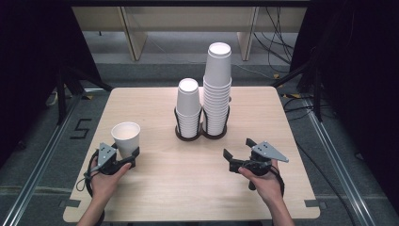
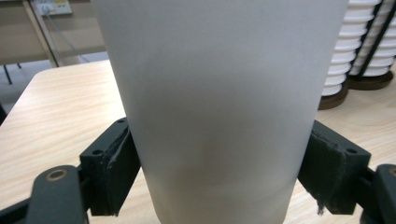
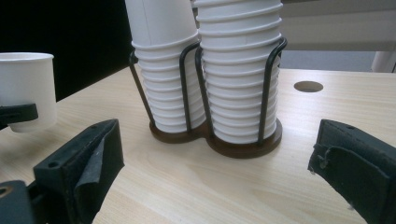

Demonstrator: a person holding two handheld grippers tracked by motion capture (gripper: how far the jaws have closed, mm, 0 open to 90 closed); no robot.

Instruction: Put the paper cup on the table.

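Note:
A single white paper cup (image 1: 126,135) stands upright, mouth up, near the table's left side. My left gripper (image 1: 124,153) is shut on its lower wall. In the left gripper view the cup (image 2: 219,102) sits between both pads (image 2: 112,170), which press on its sides. Whether its base touches the table I cannot tell. At the table's middle, a dark wire holder (image 1: 201,134) carries two stacks of upside-down white cups, a short stack (image 1: 188,106) and a taller stack (image 1: 217,89). My right gripper (image 1: 239,149) stands open, right of centre, and faces the holder (image 3: 243,149). Nothing is between its jaws.
The light wooden table (image 1: 263,117) has a small round hole (image 3: 308,86) behind the holder. The held cup (image 3: 25,88) shows far left in the right gripper view. Black curtains flank the table. Cables (image 1: 277,47) and wooden furniture legs stand on the floor beyond.

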